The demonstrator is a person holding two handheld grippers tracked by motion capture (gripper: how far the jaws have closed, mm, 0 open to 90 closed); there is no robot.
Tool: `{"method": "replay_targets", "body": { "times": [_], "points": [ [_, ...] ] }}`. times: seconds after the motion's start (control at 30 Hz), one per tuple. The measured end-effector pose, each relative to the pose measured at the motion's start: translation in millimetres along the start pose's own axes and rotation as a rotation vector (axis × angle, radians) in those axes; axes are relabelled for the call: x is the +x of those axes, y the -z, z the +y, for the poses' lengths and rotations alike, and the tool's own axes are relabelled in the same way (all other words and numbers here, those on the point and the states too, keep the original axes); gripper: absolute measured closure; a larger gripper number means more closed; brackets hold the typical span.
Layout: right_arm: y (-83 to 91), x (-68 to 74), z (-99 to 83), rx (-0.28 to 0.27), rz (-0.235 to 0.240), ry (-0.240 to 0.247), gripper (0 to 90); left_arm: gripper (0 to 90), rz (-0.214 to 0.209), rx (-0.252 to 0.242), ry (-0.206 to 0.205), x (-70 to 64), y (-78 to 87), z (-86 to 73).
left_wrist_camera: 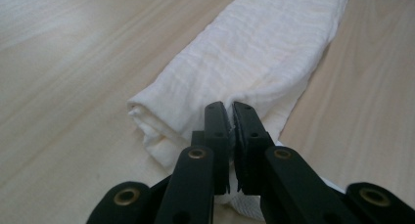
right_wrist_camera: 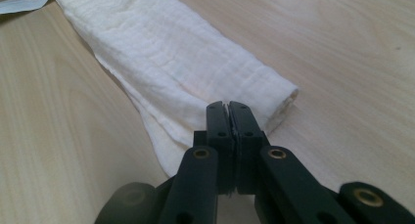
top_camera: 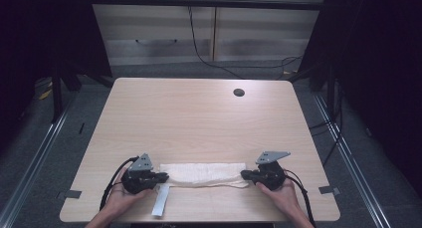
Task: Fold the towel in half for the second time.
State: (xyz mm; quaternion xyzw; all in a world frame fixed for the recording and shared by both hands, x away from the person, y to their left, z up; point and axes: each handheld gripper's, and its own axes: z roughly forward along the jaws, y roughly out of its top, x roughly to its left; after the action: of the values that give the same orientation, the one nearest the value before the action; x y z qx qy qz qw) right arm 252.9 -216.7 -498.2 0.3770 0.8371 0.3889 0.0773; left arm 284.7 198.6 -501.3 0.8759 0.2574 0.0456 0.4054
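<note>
A white cloth (top_camera: 204,174) lies rolled or folded into a long band near the front edge of the wooden table (top_camera: 199,118), its long axis running left to right across the person's side, one end at each gripper. In the left gripper view the cloth (left_wrist_camera: 254,62) stretches away from the jaws, its nearer end showing rolled layers; the jaws stand almost together with a fold of white fabric caught between them, so the left gripper (top_camera: 161,177) is pinching the cloth's left end. The right gripper (top_camera: 245,174) mirrors it — in the right gripper view the cloth (right_wrist_camera: 166,57) runs off up and to the left, and the jaws stand pressed together on its lower edge, with a thin sliver of white showing at the tips. Each hand is thus at its own end, neither nearer than the other, and the cloth spans the gap between them. A loose flap lies flat along the band's front side, and a pale strip (top_camera: 160,200) — a label or hem tape, I cannot tell which — trails from the left end toward the table's front edge. Any lift or further fold would likely need both ends moved together, across the long axis. A round cable hole (top_camera: 239,92) sits far back, well apart.
</note>
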Motion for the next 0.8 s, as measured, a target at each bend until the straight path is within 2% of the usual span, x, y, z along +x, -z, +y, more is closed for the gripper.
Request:
{"method": "replay_targets", "body": {
  "times": [0.07,0.27,0.33,0.4,0.53,0.63,0.7,0.8],
  "points": [
    [-1.8,-3.1,2.2,-0.002,-0.016,-0.002,88.5,85.7,-0.003,-0.013,0.016,8.0,-3.8,2.9],
    [-7.8,-10.8,8.5,-0.012,-0.049,-0.022,88.3,85.3,0.031,-0.028,0.041,18.1,-10.7,8.8],
    [-10.3,-13.0,11.0,-0.019,-0.063,-0.027,88.1,85.0,0.021,-0.045,0.066,21.8,-12.2,8.6],
    [-10.9,-13.7,11.4,-0.028,-0.066,-0.025,87.6,83.8,0.018,-0.044,0.061,21.9,-10.3,7.9],
    [-8.1,-9.4,9.8,-0.037,-0.060,-0.020,83.7,78.3,0.031,-0.047,0.054,19.8,-5.4,7.6],
    [-4.4,-5.7,8.6,-0.054,-0.035,-0.027,79.5,75.1,0.032,-0.060,0.057,18.2,-1.6,8.2],
    [-1.9,-3.2,8.4,-0.060,-0.038,-0.025,78.1,71.0,0.024,-0.080,0.065,16.6,3.7,9.1],
    [4.2,-0.8,8.7,-0.091,-0.004,-0.042,76.1,65.5,0.015,-0.117,0.081,14.4,14.1,11.2]
  ]
}}
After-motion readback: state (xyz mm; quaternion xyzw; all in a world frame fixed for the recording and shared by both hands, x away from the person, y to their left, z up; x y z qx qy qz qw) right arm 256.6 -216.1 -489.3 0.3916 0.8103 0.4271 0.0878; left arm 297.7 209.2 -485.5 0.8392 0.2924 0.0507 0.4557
